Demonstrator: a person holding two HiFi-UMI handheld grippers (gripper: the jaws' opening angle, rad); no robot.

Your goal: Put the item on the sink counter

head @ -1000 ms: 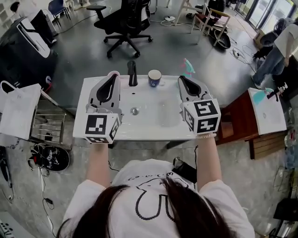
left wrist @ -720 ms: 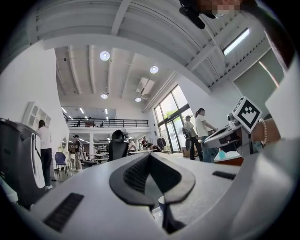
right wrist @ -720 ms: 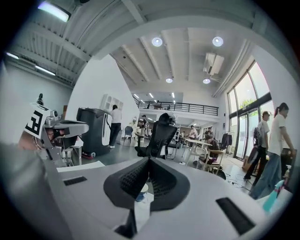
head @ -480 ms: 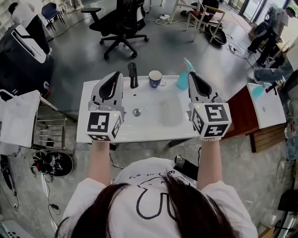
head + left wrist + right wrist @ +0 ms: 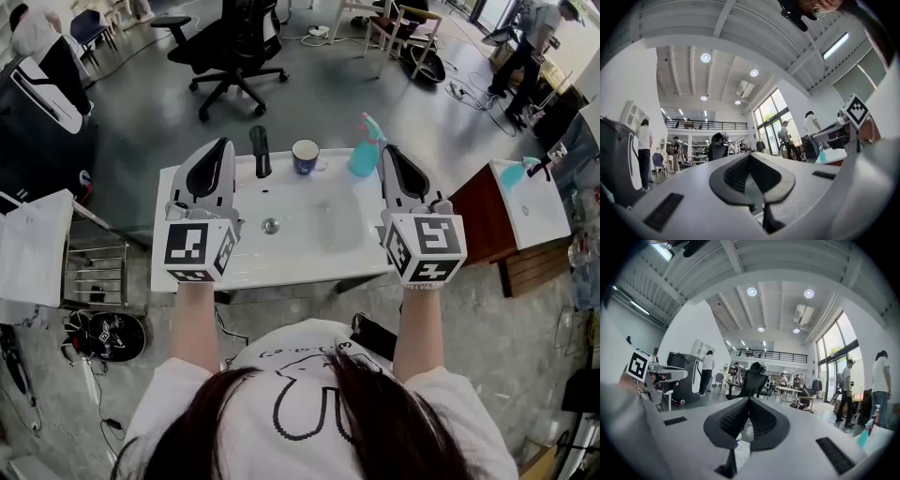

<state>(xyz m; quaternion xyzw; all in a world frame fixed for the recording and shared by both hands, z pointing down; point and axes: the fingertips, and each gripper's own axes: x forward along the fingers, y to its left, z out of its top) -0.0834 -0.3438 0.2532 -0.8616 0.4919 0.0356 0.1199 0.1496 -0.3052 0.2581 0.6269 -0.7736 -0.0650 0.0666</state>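
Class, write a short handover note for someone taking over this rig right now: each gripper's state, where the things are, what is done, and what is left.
Left gripper: shut, empty, over the left side of the sink counter.
Right gripper: shut, empty, over the right side, beside the spray bottle.
Things: the teal spray bottle stands upright at the counter's back right corner. The mug stands behind the basin, next to the faucet.
Done: both items sit on the counter.
Left: probably nothing, though which one was the item cannot be told.

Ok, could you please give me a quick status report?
Left tongs shut, empty. Right tongs shut, empty. Spray bottle stands on sink counter, beside mug. Nothing in the way.
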